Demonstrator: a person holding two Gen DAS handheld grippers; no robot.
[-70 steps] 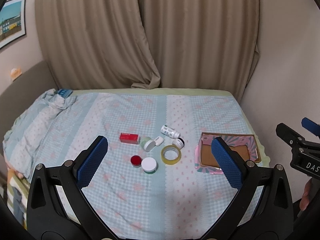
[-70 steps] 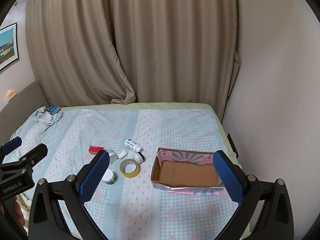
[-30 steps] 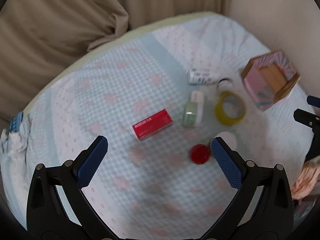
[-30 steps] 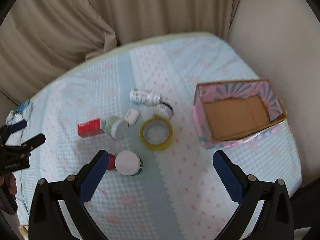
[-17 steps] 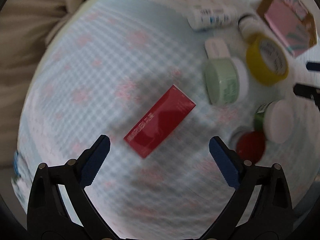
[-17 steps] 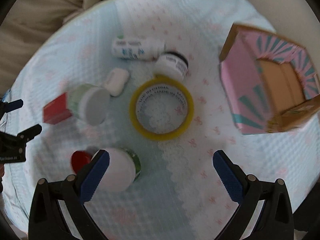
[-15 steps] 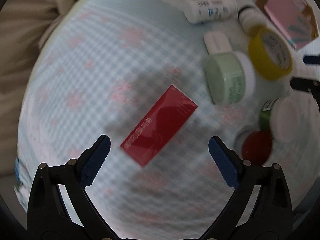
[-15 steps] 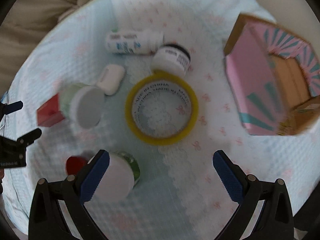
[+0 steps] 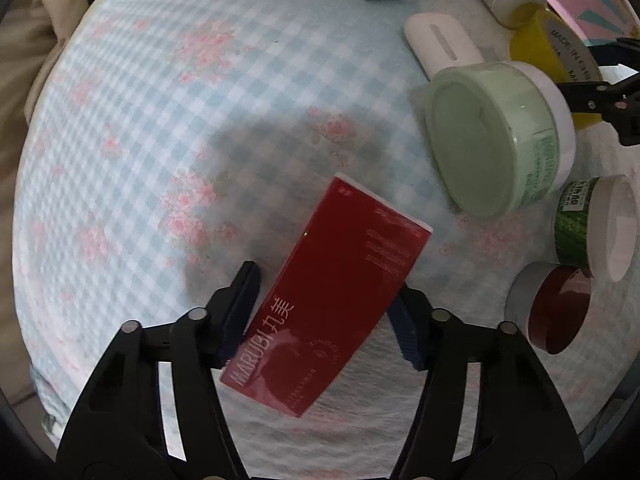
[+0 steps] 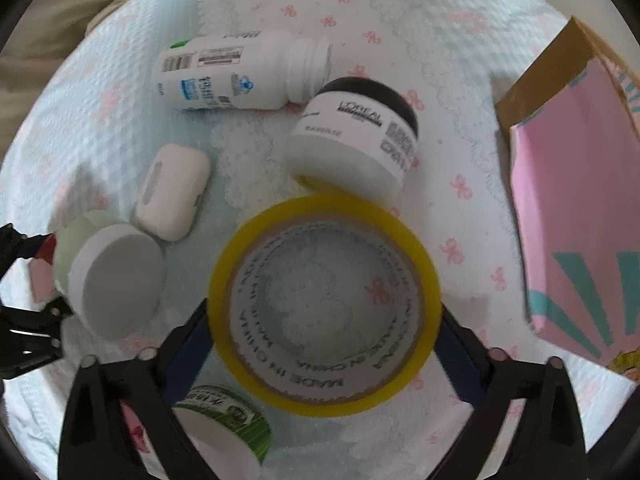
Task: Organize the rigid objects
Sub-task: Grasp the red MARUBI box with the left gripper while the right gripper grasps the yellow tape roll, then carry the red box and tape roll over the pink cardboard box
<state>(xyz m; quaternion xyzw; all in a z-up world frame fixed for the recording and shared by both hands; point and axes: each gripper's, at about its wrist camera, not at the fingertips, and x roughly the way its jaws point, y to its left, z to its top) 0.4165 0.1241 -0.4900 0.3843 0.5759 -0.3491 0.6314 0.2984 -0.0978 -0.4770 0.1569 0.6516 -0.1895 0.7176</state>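
My left gripper (image 9: 324, 316) is shut on the red MARUBI box (image 9: 332, 300), one blue pad on each long side, on the checked bedspread. My right gripper (image 10: 324, 344) is shut on the yellow tape roll (image 10: 326, 304), a pad pressed on each outer side. The pink cardboard box (image 10: 576, 200) stands right of the roll. Beside the tape lie a white bottle (image 10: 240, 72), a white L'Oreal jar (image 10: 356, 140), a small white case (image 10: 172, 192), a pale green jar (image 10: 108, 276) and a green-labelled jar (image 10: 224, 420). A red lid (image 9: 560, 312) lies near the left gripper.
The bedspread (image 9: 160, 120) is bare to the left of the red box. Beige curtain (image 10: 60, 20) hangs past the bed's far edge. The other gripper's black tip shows at the right edge of the left wrist view (image 9: 608, 96).
Both grippers have dropped close to the bed and closed: the left on the red box, the right on the yellow tape roll. Earlier both were open above the items.
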